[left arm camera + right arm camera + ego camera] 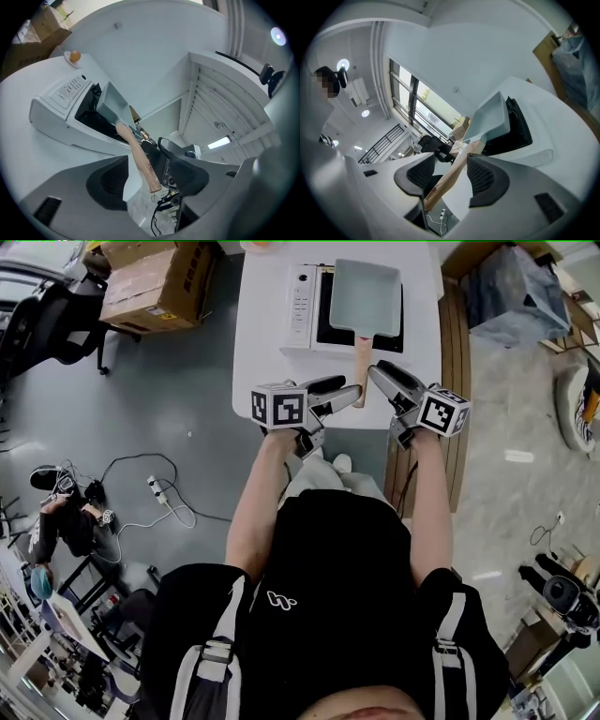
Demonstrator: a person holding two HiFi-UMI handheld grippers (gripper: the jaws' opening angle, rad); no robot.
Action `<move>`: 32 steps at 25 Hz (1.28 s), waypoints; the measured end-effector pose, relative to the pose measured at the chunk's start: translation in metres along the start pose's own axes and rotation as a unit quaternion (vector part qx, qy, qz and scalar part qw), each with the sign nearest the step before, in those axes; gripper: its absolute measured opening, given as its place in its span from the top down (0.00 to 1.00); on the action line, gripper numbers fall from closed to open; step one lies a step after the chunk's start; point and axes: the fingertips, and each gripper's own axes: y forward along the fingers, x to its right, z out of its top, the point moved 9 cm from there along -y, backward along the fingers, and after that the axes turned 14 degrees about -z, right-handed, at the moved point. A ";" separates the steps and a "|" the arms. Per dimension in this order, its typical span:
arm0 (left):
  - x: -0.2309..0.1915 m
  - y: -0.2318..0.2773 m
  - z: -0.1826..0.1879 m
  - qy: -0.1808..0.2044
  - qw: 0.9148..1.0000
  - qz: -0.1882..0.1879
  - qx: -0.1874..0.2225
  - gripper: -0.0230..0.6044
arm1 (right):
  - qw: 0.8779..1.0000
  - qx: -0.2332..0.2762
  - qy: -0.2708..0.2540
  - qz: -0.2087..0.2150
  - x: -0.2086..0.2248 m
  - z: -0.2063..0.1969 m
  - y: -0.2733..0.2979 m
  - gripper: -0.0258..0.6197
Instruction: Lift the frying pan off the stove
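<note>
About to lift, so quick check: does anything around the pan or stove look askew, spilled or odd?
Nothing stands out. The frying pan sits flat on the stove, empty, with no spill. Its wooden handle runs between the open jaws of the left gripper and the right gripper; neither grips it yet.

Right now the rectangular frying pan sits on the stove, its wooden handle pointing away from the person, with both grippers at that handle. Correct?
No: the wooden handle points toward the person, not away, as the head view shows. The rest holds: the rectangular frying pan sits on the stove, and the left gripper and right gripper are both at that handle.
</note>
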 end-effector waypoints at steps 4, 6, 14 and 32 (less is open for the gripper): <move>-0.003 0.008 0.005 0.012 0.999 -0.022 -0.030 0.50 | 0.999 -0.046 -0.011 0.002 0.009 -0.004 0.012 0.62; -0.006 0.012 0.006 0.012 0.998 -0.031 -0.050 0.50 | 0.998 -0.060 -0.007 0.014 0.009 -0.006 0.018 0.62; -0.018 0.025 -0.003 -0.010 0.995 -0.044 -0.088 0.57 | 0.994 -0.096 0.002 0.048 0.004 -0.008 0.038 0.61; -0.014 0.030 -0.006 0.049 0.993 -0.042 -0.101 0.66 | 0.992 -0.093 0.038 0.081 0.005 -0.015 0.042 0.68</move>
